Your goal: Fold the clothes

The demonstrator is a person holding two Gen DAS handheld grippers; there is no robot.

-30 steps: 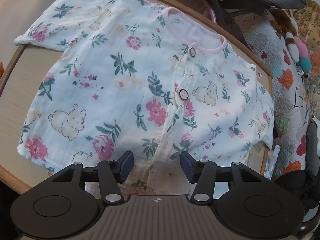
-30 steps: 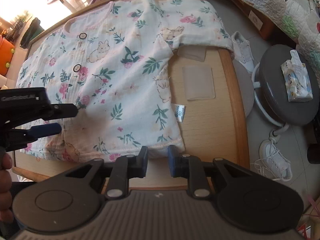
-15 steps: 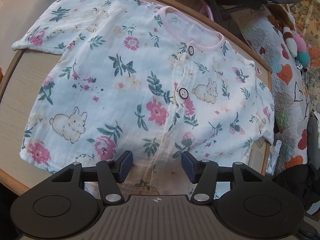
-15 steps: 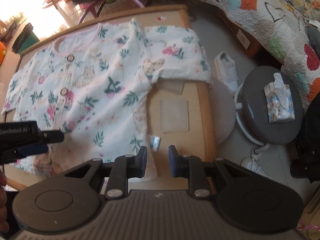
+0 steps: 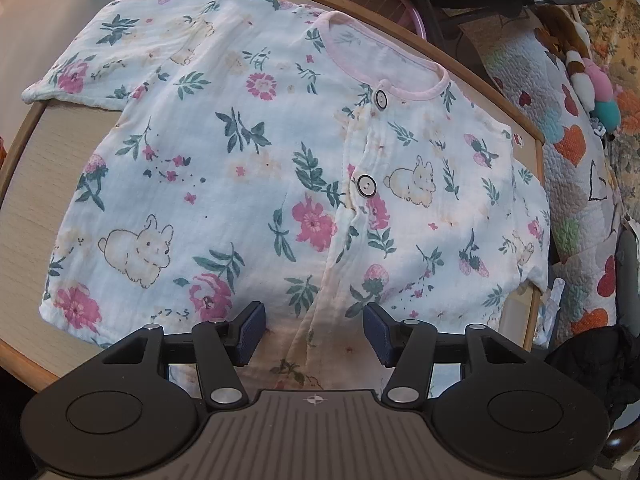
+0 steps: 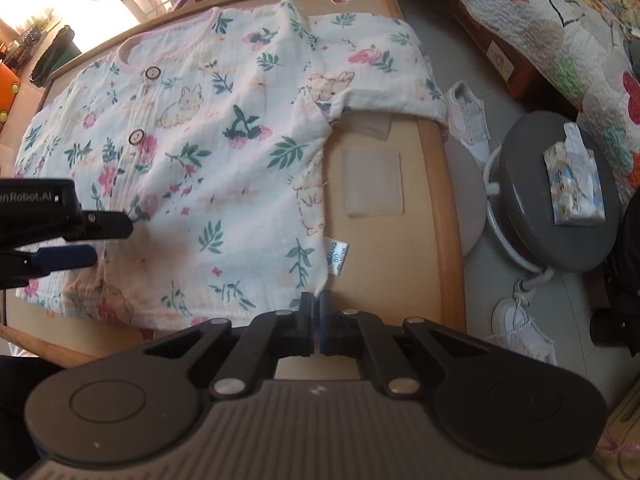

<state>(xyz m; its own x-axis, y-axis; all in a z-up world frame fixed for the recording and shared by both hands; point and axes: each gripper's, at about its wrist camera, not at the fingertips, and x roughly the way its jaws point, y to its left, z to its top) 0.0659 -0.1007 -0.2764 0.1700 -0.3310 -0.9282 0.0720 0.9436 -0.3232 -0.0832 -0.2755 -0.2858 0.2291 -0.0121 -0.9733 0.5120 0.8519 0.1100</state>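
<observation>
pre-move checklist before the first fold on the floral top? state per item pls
1. Right gripper shut on the floral top at its near hem corner: ok; its jaws have just been closing and cloth sits between them.
2. Left gripper gripping the hem: not ok, jaws open over the button placket, no pinch.
3. Top spread flat, front up, buttons fastened: ok.
4. Sleeve fully on the table: not ok, its cuff overhangs the edge.
5. Size tag clear of the pinch: ok.
6. Near hem flat under the left gripper: cannot tell.
</observation>
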